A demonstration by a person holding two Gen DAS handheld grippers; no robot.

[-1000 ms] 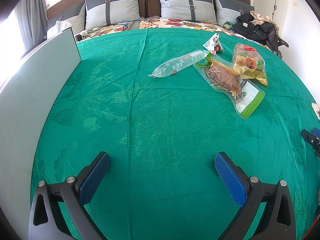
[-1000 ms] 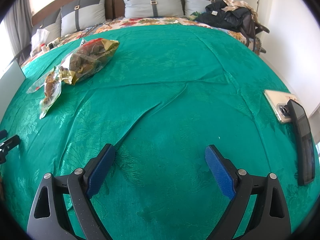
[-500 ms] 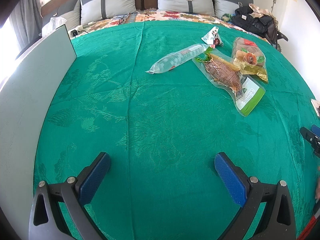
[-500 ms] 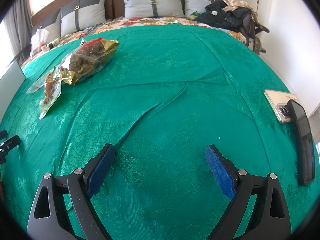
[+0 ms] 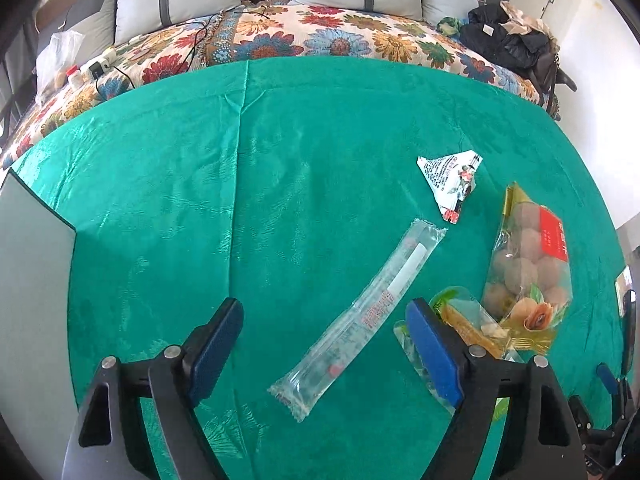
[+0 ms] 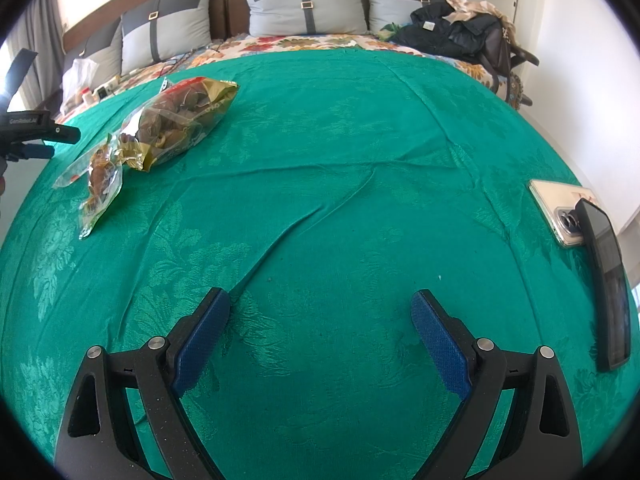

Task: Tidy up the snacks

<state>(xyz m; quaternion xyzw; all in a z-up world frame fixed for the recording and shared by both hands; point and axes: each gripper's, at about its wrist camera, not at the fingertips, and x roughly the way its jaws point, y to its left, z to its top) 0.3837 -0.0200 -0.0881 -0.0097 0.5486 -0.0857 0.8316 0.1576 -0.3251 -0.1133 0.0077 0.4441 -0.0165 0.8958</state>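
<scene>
Left wrist view, left to right: a grey panel (image 5: 32,300) stands at nine o'clock on the green bedspread (image 5: 280,160). At six o'clock the left gripper (image 5: 324,344) hovers with its jaws closing; the long clear snack tube (image 5: 360,316) lies slanted between the blue pads, untouched by either. At two o'clock lies a small white wrapper (image 5: 450,184). At three o'clock lies a bag of round brown snacks (image 5: 528,268), just beside a green-edged packet (image 5: 464,320) partly hidden behind the right finger.

Right wrist view: the snack bags (image 6: 168,128) lie at ten o'clock. At six o'clock the right gripper (image 6: 320,328) is spread wide with nothing between its fingers. Two phones (image 6: 580,232) lie at three o'clock.
</scene>
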